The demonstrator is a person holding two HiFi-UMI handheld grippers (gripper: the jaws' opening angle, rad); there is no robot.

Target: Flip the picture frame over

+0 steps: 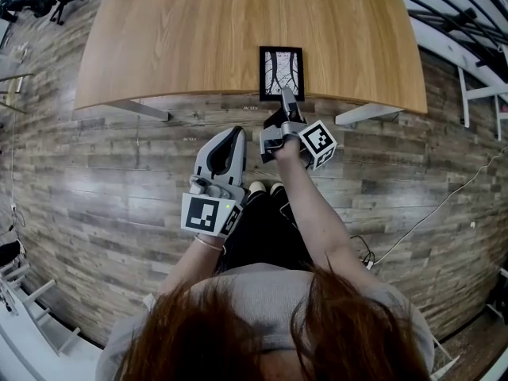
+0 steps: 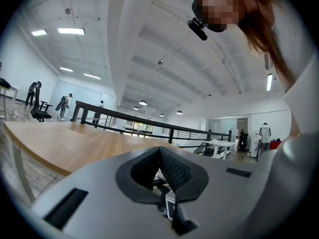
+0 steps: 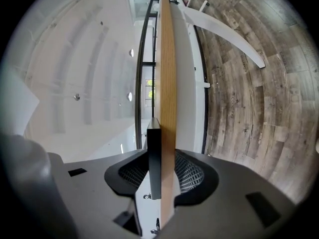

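Step in hand: lining up the grasp. The flat, black-rimmed picture frame [image 1: 281, 73] lies picture-up at the near edge of the smooth wooden bench [image 1: 182, 30]. Your right gripper [image 3: 162, 156] stands spread astride the frame and bench lip, with no pinch evident. Your left gripper [image 2: 160, 156] is pressed together, empty. Next, you likely need to catch the rim alone.

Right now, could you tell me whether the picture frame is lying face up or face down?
Face up: the picture frame lies flat on the wooden table, its black-and-white print showing in the head view.
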